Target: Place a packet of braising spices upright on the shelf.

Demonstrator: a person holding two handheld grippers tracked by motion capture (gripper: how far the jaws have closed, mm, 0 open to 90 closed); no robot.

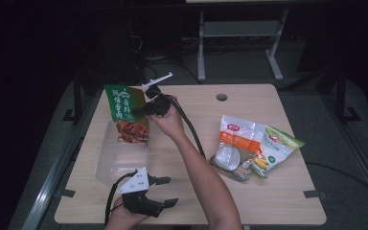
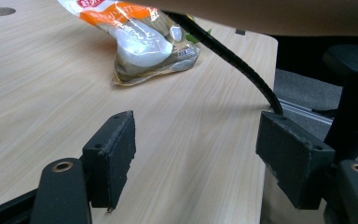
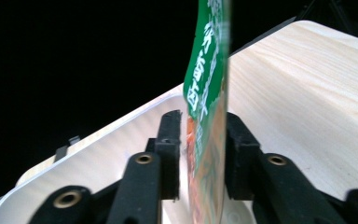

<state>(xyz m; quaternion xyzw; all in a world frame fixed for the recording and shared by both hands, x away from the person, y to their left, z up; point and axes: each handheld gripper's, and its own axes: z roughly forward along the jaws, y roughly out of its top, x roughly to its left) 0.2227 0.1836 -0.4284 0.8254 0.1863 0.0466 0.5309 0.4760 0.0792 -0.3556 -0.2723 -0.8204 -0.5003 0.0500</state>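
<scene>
Green snack pouch — upright, glossy, meat pictured — between right gripper fingers.

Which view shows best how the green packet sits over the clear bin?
The high view: the green packet stands upright at the clear bin's far end, the right gripper at its edge. The right gripper view shows it edge-on between slightly parted jaws. The left gripper view faces the other packets instead.

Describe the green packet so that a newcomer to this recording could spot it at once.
On the wooden table, look to the far left, above the clear plastic bin. The green packet stands upright between the right gripper jaws; unlike the orange-and-white packets lying flat at right, it is green with a food photo.
</scene>
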